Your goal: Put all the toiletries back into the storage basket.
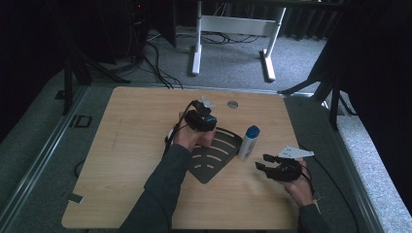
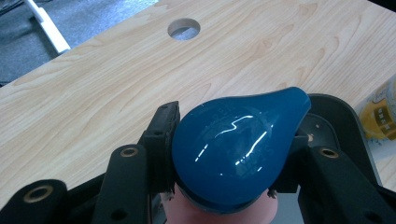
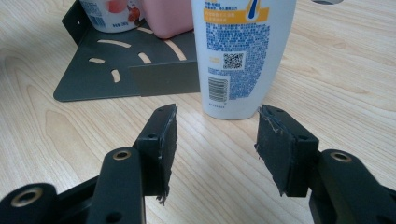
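Left gripper point(image 2: 219, 163) clamping blue cap point(image 2: 236, 149), white bottle point(image 3: 240, 51) before right gripper point(image 3: 215, 149)

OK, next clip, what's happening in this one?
A person works at a wooden table with a claw in each hand. The left claw is shut on the blue cap of a pink bottle standing on a dark slotted tray. The right claw is open, pointed at a white bottle standing just beyond the tray.
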